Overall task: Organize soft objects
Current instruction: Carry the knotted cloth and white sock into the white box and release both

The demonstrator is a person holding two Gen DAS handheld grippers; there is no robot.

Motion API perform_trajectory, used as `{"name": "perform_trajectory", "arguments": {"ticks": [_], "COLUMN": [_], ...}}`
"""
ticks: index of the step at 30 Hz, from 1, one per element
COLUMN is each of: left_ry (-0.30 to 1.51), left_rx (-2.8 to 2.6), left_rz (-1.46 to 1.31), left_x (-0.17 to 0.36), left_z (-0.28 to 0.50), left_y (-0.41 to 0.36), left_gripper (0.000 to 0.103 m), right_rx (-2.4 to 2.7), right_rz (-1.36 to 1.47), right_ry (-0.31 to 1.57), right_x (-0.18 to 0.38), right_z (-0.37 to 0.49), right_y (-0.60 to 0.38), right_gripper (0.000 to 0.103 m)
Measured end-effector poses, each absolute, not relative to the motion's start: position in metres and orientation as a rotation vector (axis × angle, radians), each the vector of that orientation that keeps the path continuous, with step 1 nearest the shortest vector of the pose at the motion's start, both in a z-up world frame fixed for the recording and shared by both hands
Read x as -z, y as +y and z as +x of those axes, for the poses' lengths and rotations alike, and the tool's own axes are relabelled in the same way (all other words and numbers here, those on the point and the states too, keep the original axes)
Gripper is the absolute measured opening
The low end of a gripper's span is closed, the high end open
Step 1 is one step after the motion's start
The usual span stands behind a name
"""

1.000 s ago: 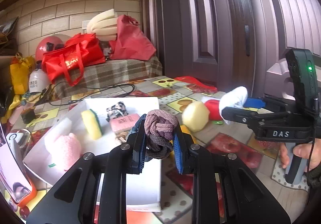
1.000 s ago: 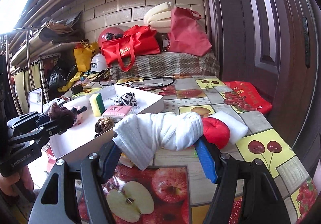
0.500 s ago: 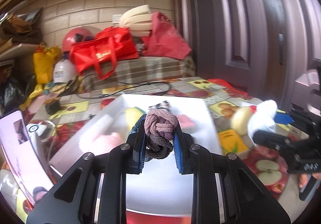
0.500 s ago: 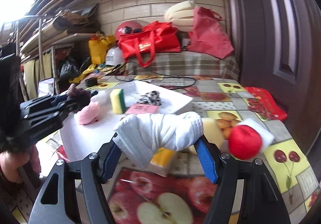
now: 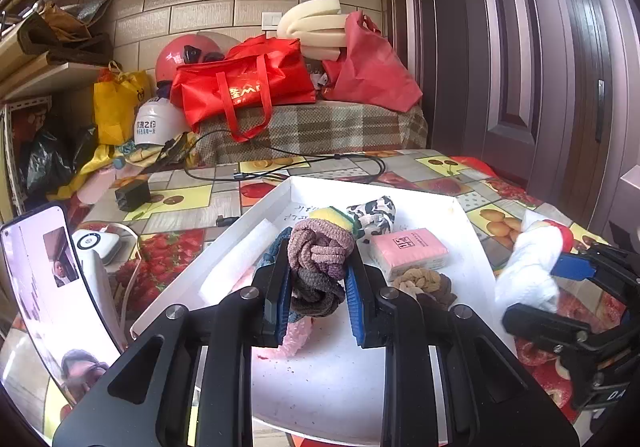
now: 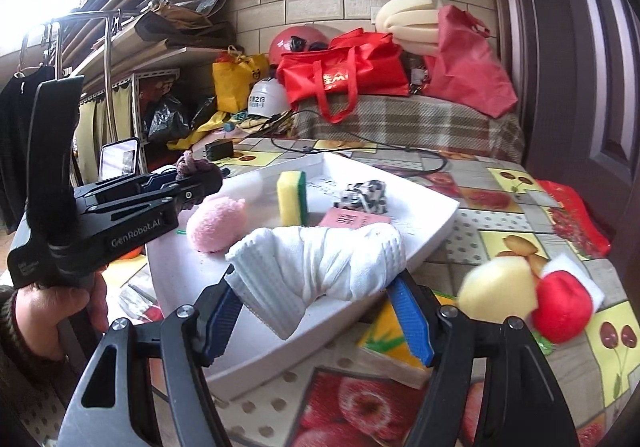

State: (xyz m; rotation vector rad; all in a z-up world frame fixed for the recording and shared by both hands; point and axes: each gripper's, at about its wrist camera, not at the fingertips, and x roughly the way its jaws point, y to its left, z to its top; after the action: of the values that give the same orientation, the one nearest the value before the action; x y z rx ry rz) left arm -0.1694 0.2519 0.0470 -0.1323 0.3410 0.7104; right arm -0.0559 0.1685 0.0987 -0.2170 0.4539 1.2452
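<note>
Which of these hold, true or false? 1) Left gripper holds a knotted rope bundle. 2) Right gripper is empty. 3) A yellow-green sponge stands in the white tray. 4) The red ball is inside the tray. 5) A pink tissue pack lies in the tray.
1) True: the left gripper is shut on the knotted rope bundle.
2) False: the right gripper is shut on a white towel.
3) True: the yellow-green sponge stands upright in the white tray.
4) False: the red ball sits on the tablecloth outside the tray.
5) True: the pink tissue pack lies in it.
</note>
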Motion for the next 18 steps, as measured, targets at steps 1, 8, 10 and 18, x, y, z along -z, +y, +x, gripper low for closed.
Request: {"name": "perform_trajectory", "arguments": {"ticks": [1,8,10,18], "left_ry": [0.344,0.395,0.422,0.486], "left_rx": [-0.713,-0.763,-0.775,-0.795], "left_rz": [-0.131,-0.121,-0.135,-0.194], "left_x": [-0.047,-0.044,-0.042,-0.035], "left_z": [-0.168,-0.153,-0.149,-0.14], "left_y": [0.253,0.267,0.274,0.294], "left_gripper": [0.023,0.023,0.023,0.023], "right_rx": [-1.25,-1.276,-1.278,-1.276], "right_rz": [-0.218,-0.24,-0.251,-0.274], "right_ry": [0.459,0.506,0.529,0.704], "right_x": [-0.098,-0.095,-0.093,-0.078], "right_z": [-0.057,-0.059,-0.059,-0.041], "right_y": [0.171,0.194,0.202,0.228], "right_gripper": [0.07,0.07,0.07,0.07]}}
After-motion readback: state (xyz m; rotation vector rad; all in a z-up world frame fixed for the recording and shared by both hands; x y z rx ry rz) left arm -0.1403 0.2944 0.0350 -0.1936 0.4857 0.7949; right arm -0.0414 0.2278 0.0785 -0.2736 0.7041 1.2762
